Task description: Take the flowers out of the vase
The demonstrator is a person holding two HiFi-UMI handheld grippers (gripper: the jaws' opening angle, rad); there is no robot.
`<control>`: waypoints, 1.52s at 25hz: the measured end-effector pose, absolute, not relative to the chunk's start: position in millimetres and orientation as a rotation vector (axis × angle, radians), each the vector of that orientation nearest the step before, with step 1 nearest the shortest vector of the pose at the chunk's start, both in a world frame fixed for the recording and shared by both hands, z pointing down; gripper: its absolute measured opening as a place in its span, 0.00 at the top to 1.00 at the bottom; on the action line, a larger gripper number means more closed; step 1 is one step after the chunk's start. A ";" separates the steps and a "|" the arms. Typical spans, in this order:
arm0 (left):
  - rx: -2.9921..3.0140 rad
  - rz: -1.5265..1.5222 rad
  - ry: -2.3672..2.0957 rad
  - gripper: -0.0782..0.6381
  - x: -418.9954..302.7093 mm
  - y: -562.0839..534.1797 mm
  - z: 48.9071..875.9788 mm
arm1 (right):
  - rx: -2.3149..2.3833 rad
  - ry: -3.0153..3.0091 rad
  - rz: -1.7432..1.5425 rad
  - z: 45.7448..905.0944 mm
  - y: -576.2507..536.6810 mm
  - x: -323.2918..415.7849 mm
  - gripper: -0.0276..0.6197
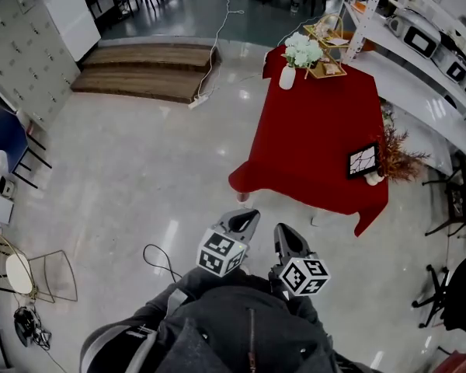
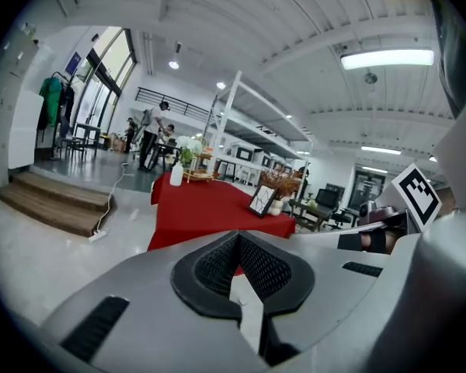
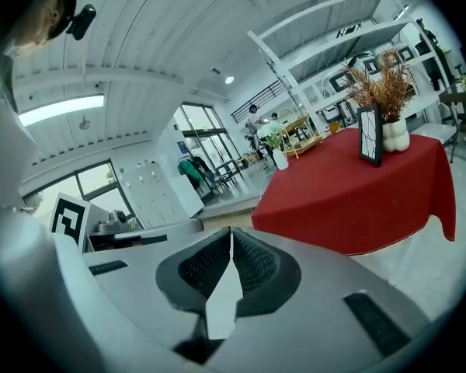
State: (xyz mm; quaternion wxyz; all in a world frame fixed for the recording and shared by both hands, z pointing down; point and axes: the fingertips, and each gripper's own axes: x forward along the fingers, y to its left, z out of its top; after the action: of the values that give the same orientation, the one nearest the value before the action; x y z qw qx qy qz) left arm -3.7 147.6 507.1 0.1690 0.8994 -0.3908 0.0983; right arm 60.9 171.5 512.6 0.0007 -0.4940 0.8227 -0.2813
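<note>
My head camera looks steeply down, the distant red table (image 1: 311,130) at upper right; both gripper cameras face it from low.

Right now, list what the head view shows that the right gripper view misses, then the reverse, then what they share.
Head view only: the person's dark jacket and a wire chair on the floor. Right gripper view only: the ceiling light and the tall windows. Both: the red table, the white vase of flowers, the framed picture and the dried plant.
</note>
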 end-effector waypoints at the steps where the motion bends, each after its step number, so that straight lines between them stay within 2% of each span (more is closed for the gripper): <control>1: 2.552 0.285 -1.106 0.88 -2.3 150.1 509.2 | -1.552 2.580 -0.894 514.6 174.5 61.8 0.94; 19: 2.517 0.342 -1.069 0.88 7.0 166.4 527.9 | -1.556 2.549 -0.955 530.0 191.0 69.2 0.94; 38: 2.525 0.295 -1.097 0.88 23.0 49.7 515.1 | -1.534 2.596 -0.876 512.0 78.2 81.5 0.94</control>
State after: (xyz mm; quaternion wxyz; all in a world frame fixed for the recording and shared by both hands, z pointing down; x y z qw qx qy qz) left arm 23.0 49.7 515.1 0.1852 0.8962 -0.3894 0.1046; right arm 81.5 78.2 512.0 0.0008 -0.4887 0.8267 -0.2790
